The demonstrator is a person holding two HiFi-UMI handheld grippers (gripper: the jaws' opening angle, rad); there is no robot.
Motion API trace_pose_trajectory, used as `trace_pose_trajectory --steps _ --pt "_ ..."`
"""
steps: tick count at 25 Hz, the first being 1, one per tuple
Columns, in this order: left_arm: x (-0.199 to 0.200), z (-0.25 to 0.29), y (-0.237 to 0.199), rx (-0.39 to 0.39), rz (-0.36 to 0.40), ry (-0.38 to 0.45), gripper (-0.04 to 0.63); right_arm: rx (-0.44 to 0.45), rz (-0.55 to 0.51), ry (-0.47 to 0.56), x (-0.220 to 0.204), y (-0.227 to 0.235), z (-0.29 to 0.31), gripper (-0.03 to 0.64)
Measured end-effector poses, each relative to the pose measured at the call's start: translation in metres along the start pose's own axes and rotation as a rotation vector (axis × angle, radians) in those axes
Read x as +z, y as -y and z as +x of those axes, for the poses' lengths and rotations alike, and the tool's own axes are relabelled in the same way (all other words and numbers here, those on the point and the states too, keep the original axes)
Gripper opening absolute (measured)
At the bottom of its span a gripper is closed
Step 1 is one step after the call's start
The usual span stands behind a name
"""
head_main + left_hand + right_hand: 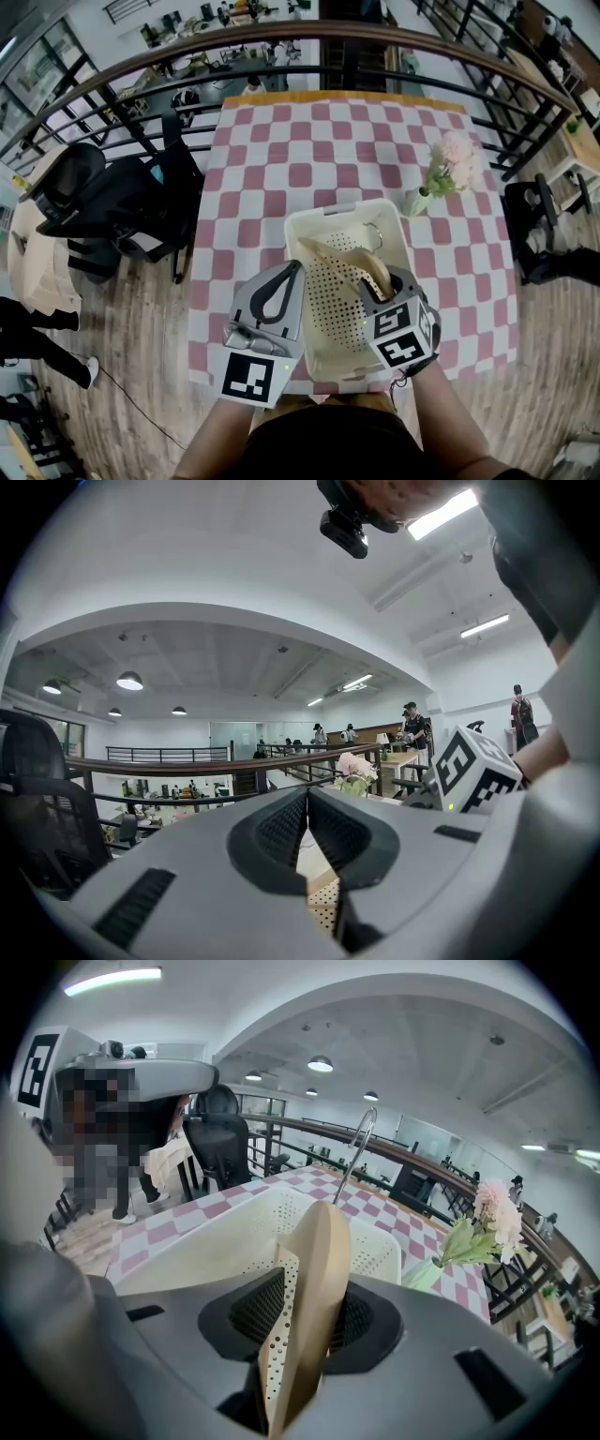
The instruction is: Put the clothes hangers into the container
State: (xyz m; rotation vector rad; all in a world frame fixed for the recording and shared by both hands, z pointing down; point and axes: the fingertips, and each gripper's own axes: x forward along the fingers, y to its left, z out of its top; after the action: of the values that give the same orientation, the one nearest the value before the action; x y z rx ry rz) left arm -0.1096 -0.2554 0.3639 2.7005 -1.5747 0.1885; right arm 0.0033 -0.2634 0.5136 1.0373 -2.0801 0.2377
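Note:
A cream perforated basket (314, 223) stands on the pink checked table (309, 150). A wooden clothes hanger (345, 256) with a metal hook (375, 234) leans inside it. My right gripper (397, 276) is at the basket's near right corner, jaws parted around the hanger's end. In the right gripper view the hanger (323, 1260) stands between the pads of my right gripper (302, 1316) with a gap on the left, and its hook (357, 1147) points up over the basket (211, 1246). My left gripper (298, 266) is shut and empty at the basket's left rim, its tips (307, 795) touching.
A small vase of pink flowers (439, 176) stands on the table just beyond the basket's right corner. Black office chairs (122, 202) sit left of the table and one (544, 230) right. A curved railing (309, 42) runs behind the table's far edge.

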Motion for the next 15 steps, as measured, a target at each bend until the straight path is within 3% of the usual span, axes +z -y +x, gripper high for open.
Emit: trace_pose_trajectory --steps 15 --pt "-0.001 0.021 0.01 -0.041 -0.009 -0.008 0.009 0.006 0.031 -0.011 -0.003 0.012 0.006 0.117"
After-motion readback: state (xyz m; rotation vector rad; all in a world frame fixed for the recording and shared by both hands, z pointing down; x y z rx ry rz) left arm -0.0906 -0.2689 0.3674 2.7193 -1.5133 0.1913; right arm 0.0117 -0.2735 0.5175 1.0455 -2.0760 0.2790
